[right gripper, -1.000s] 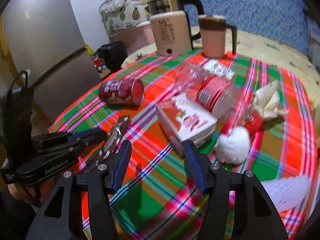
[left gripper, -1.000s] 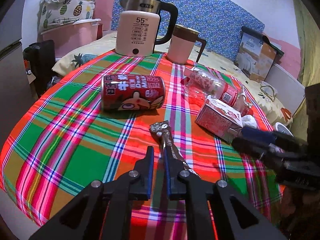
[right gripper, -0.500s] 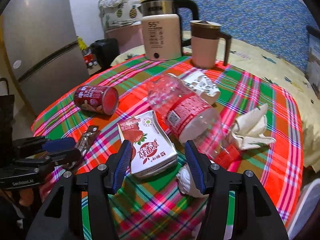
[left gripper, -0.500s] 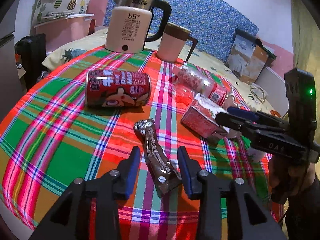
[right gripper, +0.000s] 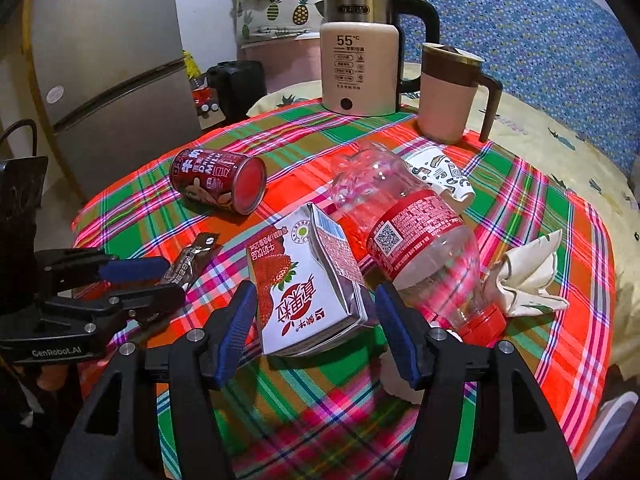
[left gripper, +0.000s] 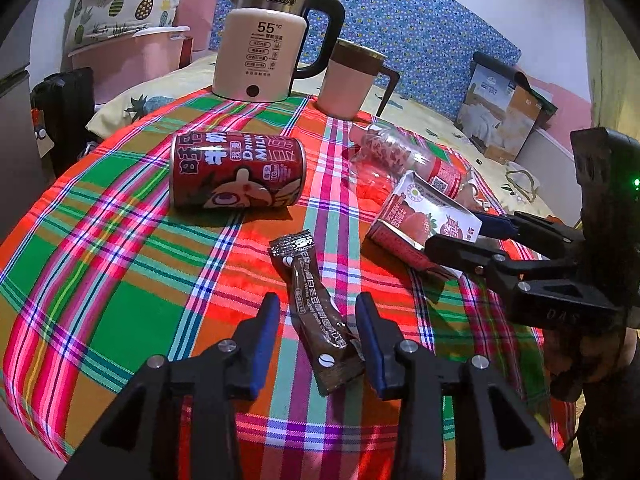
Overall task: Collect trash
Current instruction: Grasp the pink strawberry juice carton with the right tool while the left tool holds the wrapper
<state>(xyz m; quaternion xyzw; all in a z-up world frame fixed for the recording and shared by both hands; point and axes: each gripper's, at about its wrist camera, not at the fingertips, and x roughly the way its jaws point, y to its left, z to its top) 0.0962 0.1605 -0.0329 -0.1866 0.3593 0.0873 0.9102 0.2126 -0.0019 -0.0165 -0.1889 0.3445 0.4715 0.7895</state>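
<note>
My left gripper [left gripper: 316,332] is open, its jaws on either side of a brown coffee sachet [left gripper: 316,312] lying on the plaid tablecloth [left gripper: 120,280]. My right gripper [right gripper: 316,316] is open around a strawberry milk carton [right gripper: 308,280] lying flat; the carton also shows in the left wrist view [left gripper: 420,228]. A red milk can [left gripper: 236,172] lies on its side further back. An empty clear bottle [right gripper: 412,232] with a red label lies right of the carton. A crumpled tissue [right gripper: 528,276] lies at the right.
A cream electric kettle [left gripper: 264,48] and a pink mug [left gripper: 348,76] stand at the table's far edge. A crushed paper cup [right gripper: 440,172] lies behind the bottle. A fridge [right gripper: 100,60] stands to the left, a bed behind the table.
The left gripper opened, released the sachet onto the cloth and stays around it. The right gripper moved forward until its open jaws flank the milk carton.
</note>
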